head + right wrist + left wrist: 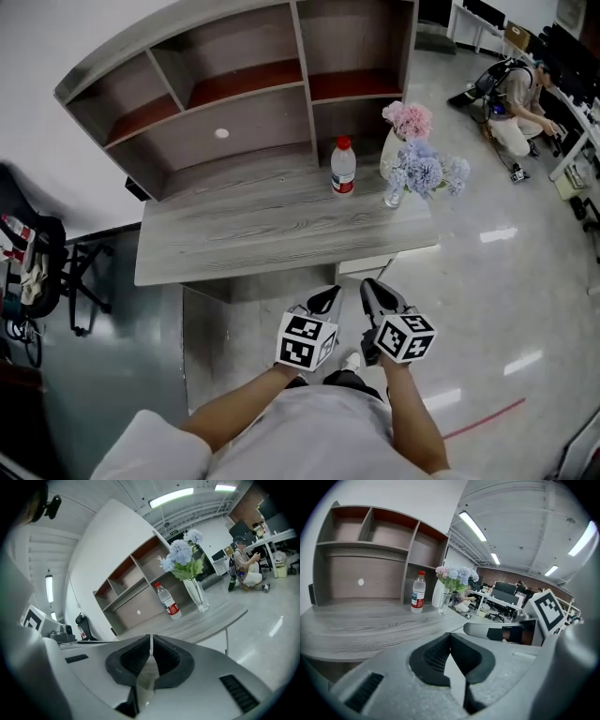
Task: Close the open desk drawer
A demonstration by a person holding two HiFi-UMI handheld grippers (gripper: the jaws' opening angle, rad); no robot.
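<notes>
The grey wooden desk (272, 234) carries a hutch of open shelves (234, 84). Below the desk's front edge on the right, a sliver of a white drawer unit (364, 267) shows; whether its drawer stands open I cannot tell. My left gripper (326, 298) and right gripper (370, 289) hang side by side just in front of the desk edge, above the floor. In the left gripper view the left gripper (449, 637) has its jaws together with nothing between them. In the right gripper view the right gripper (151, 639) is likewise shut and empty, tilted on its side.
A water bottle with a red cap (343, 167) and two vases of flowers (417, 159) stand on the desk's right end. A black chair (56, 272) is at the left. A person (520, 108) crouches at the far right by other desks.
</notes>
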